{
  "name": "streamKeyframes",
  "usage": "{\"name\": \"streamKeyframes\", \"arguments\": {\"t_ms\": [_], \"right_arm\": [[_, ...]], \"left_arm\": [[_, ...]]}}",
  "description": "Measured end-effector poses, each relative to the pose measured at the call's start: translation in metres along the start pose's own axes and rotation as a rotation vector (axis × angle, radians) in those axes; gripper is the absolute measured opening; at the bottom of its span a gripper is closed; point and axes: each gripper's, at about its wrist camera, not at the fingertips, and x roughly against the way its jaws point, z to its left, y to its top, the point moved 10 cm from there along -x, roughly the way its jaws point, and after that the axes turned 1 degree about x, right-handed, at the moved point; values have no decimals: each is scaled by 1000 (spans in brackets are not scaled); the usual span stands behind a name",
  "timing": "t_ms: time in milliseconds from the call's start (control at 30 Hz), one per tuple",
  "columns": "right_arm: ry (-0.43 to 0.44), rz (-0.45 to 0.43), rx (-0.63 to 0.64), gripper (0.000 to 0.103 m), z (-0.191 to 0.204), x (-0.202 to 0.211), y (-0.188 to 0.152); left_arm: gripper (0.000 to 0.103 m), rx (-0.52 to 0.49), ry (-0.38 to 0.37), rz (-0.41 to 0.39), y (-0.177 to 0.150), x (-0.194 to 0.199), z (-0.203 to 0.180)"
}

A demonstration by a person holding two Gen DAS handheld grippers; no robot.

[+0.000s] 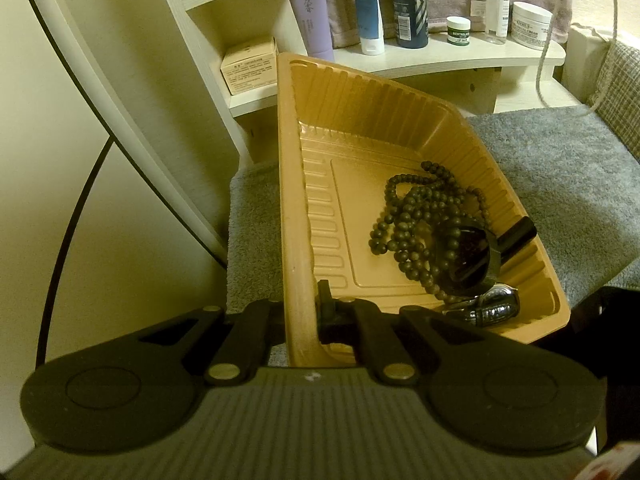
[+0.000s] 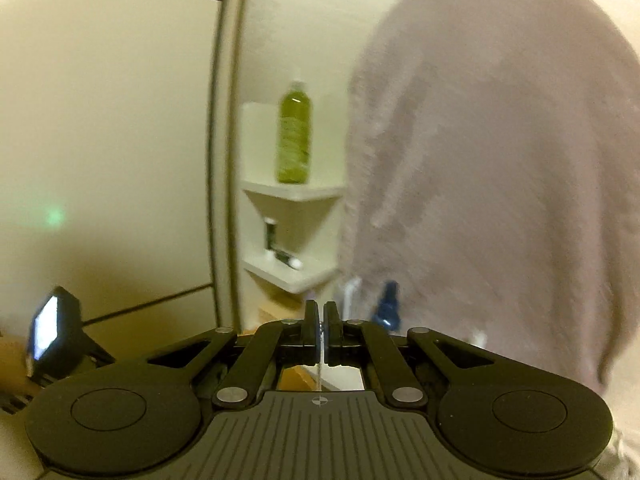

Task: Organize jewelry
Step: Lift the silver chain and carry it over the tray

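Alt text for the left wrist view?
The left gripper is shut on the rim of a tan plastic tray holding dark bead strands and a watch, above a grey towel; toiletries line the shelves behind.

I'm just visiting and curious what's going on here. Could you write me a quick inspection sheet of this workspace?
Surface: grey towel under the tray.
Job's things: tan plastic tray holding a dark bead necklace, a black watch and a silver watch.
Clutter: nothing seen on the towel.
Grippers: left gripper shut on the tray's rim; right gripper shut on a thin pale chain, blurred.
Cables: dark cord along the wall.
Surroundings: shelves with toiletry bottles, green bottle, hanging towel.
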Motion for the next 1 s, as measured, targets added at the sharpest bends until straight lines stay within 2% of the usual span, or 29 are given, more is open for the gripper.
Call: {"name": "streamKeyframes", "arguments": {"t_ms": [233,433,633,833,1000], "right_arm": [[92,11,49,2,28,-15,12],[148,47,42,2,44,-36,7],[214,130,11,2,57,-66,-16],[250,232,5,2,64,-95,-49],[271,278,17,2,69,-106,-64]], "left_arm": [[4,0,-1,0,0,0,0],[4,2,-3,0,0,0,0],[4,3,-4,1,0,-1,0],[4,5,-5,1,-1,-1,0],[4,5,-5,1,-1,-1,0]]}}
